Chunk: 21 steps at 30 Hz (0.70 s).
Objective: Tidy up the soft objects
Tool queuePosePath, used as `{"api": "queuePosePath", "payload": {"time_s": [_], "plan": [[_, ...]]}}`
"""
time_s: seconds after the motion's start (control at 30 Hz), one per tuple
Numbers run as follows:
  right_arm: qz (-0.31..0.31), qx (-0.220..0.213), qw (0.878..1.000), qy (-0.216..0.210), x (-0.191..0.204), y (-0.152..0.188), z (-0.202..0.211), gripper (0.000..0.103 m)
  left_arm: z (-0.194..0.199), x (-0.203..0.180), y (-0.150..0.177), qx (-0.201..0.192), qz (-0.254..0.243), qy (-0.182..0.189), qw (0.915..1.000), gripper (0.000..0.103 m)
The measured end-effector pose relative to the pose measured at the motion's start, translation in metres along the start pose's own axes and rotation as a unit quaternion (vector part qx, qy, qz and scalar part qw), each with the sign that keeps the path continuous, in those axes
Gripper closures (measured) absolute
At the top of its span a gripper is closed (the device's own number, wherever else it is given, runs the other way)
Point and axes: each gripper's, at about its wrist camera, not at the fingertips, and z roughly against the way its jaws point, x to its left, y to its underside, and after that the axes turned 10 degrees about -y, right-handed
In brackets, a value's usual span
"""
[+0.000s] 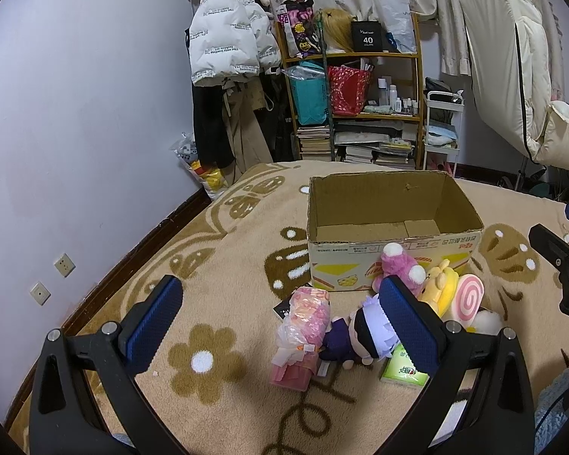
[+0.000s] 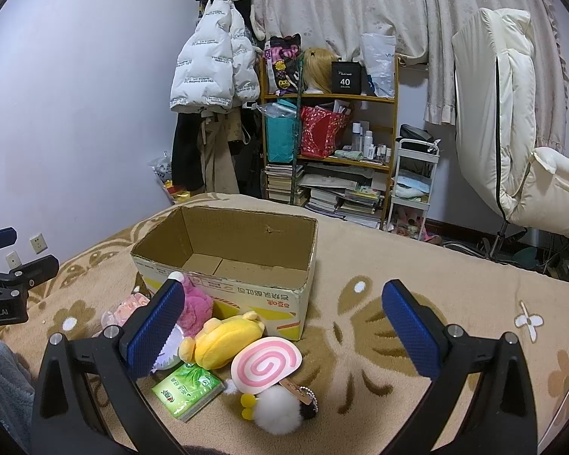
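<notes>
Box [image 2: 223, 288] rim open; toys heaped against near wall.

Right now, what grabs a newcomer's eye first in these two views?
The open, empty cardboard box sitting mid-blanket. Against its near side lies a bright heap of soft toys: a yellow plush, a pink swirl plush and a pink bear. Both grippers, left and right, hang open and empty-handed.

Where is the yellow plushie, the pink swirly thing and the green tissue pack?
yellow plushie [image 2: 227, 339], right wrist view, on its rounded body.
pink swirl toy [image 2: 266, 364], right wrist view, at the spiral's centre.
green tissue pack [image 2: 187, 388], right wrist view, on its top face.
</notes>
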Motion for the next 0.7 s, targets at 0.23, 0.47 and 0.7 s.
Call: {"api": "queuePosePath", "payload": {"time_s": [0.23,0.47,0.7], "plan": [[0.0,0.0,1.0,0.0,0.0003,0.0007,-0.0003,0.0,0.0001,-0.0003,-0.0002,0.0,-0.001,0.0,1.0,0.001],[0.0,0.001,1.0,0.001,-0.0001,-0.0007,-0.0002,0.0,0.0,-0.0006,-0.0004,0.001,-0.001,-0.001,1.0,0.001],[0.0,0.001,1.0,0.0,-0.0004,-0.0016,-0.0002,0.0,0.0,-0.0005,-0.0004,0.001,-0.002,0.0,1.0,0.001]]}}
